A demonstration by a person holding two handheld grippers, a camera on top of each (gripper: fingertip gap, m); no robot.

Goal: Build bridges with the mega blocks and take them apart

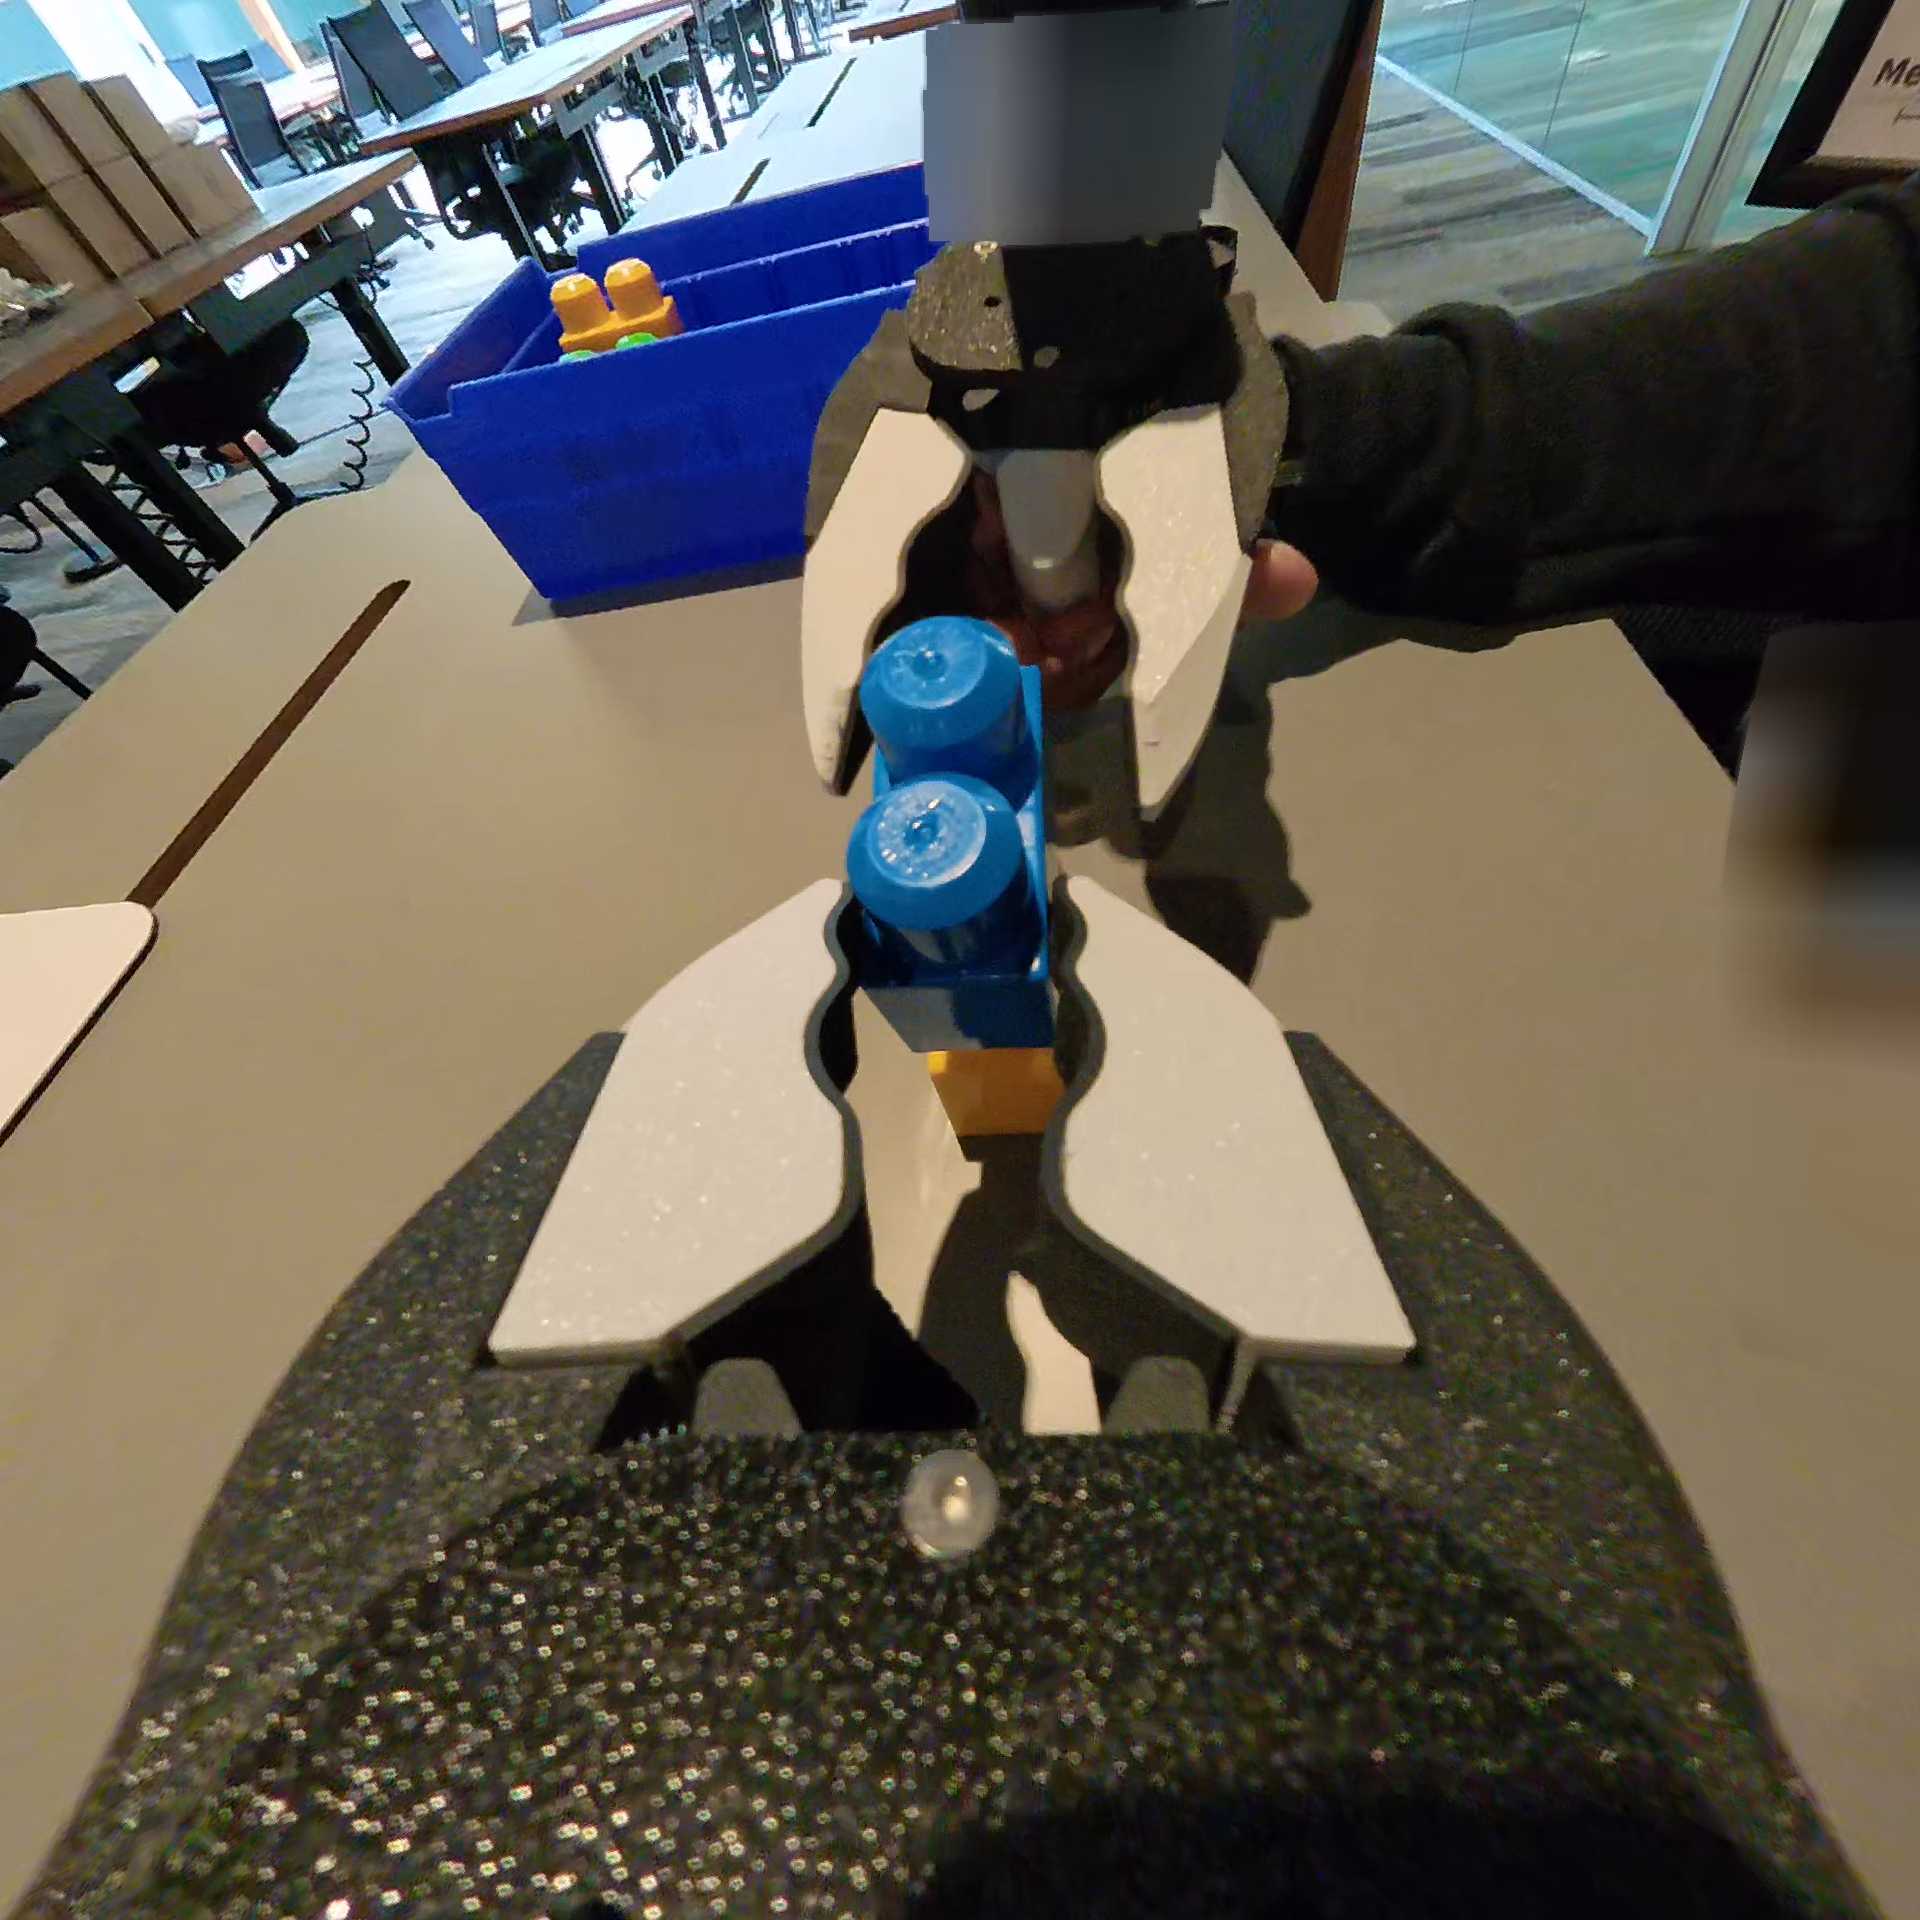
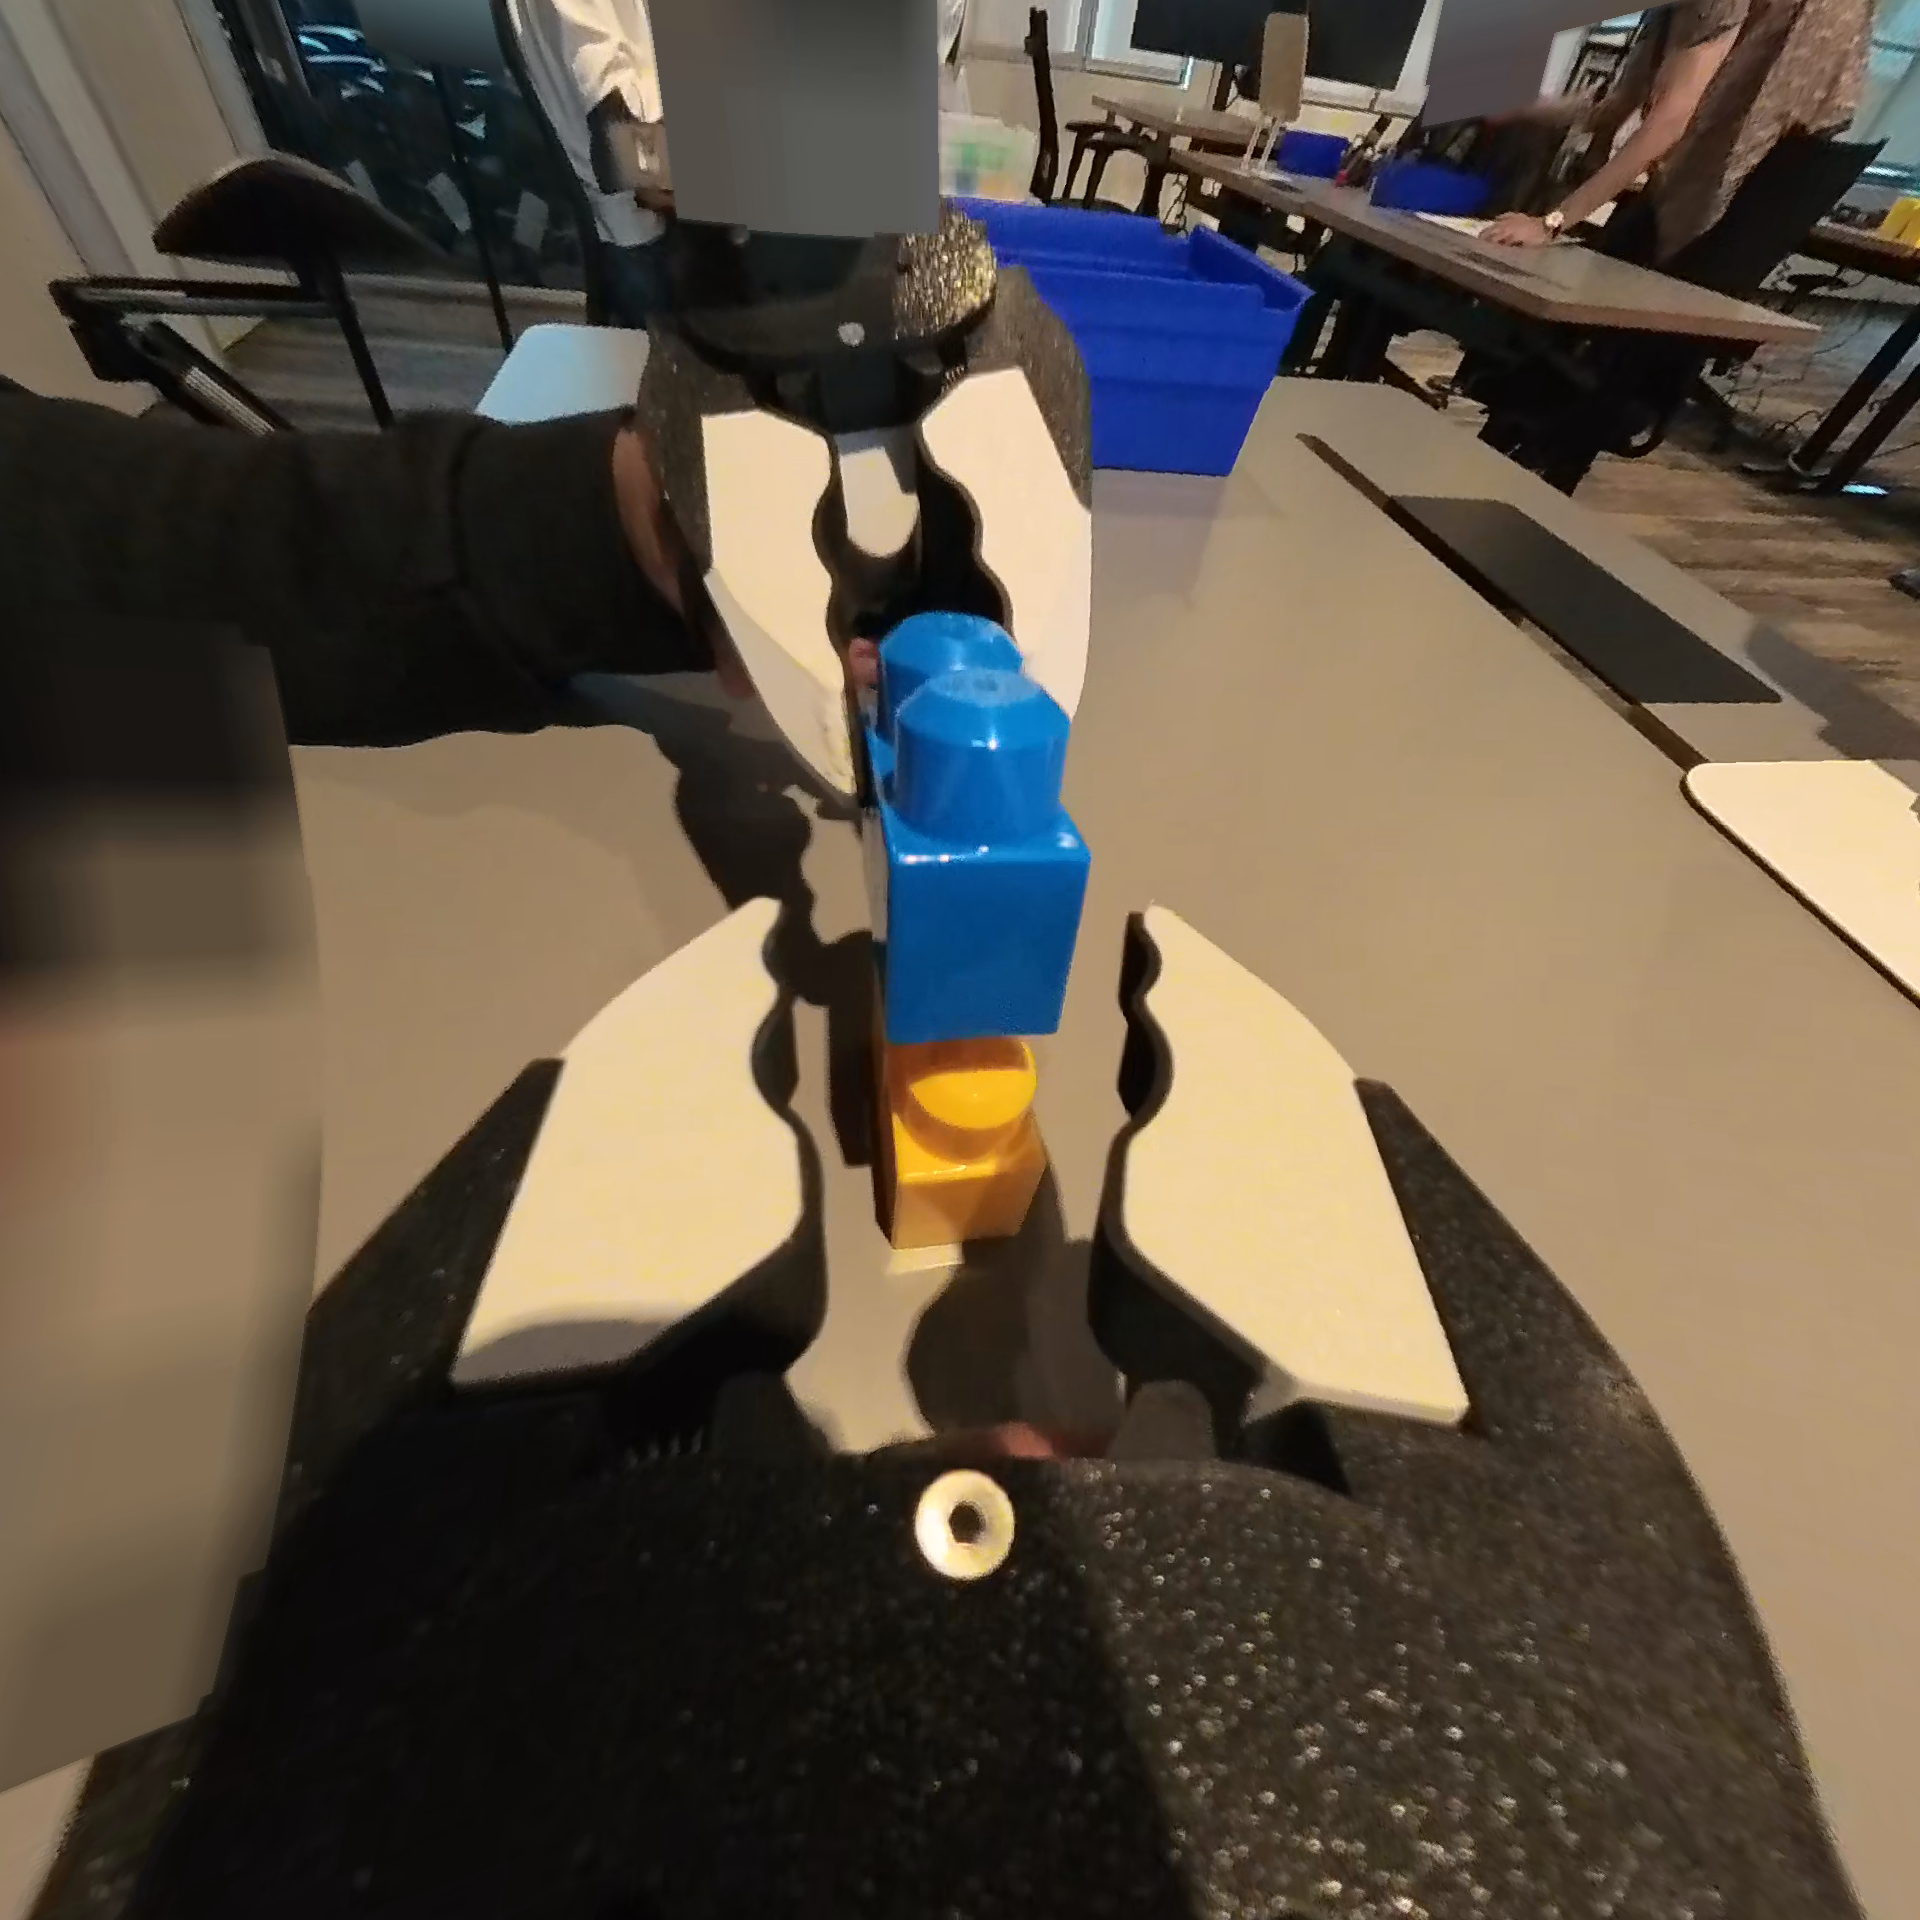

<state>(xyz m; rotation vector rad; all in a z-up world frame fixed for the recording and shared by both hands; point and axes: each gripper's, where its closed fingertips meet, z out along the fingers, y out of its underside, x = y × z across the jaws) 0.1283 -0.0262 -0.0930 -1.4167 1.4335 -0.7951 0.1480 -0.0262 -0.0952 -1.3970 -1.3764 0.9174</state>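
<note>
A blue two-stud block (image 1: 951,831) is stacked over an orange block (image 1: 997,1091) that stands on the grey table (image 1: 468,935). My left gripper (image 1: 951,899) is shut on the blue block's sides at its end nearest me. In the right wrist view the blue block (image 2: 977,914) is above the orange block (image 2: 961,1164), whose stud shows beneath it. My right gripper (image 2: 956,914) is open, with its fingers on either side of the blue block and gaps on both sides. The left gripper (image 2: 951,707) clamps the far end there. The right gripper (image 1: 997,784) faces me, open.
A blue bin (image 1: 644,457) at the table's far edge holds an orange block (image 1: 613,307) and green ones. It also shows in the right wrist view (image 2: 1174,332). A white board (image 2: 1818,862) lies to the side. A person (image 2: 1714,104) stands at a far table. Only a small space, under 4 cm, lies between the two pairs of fingers.
</note>
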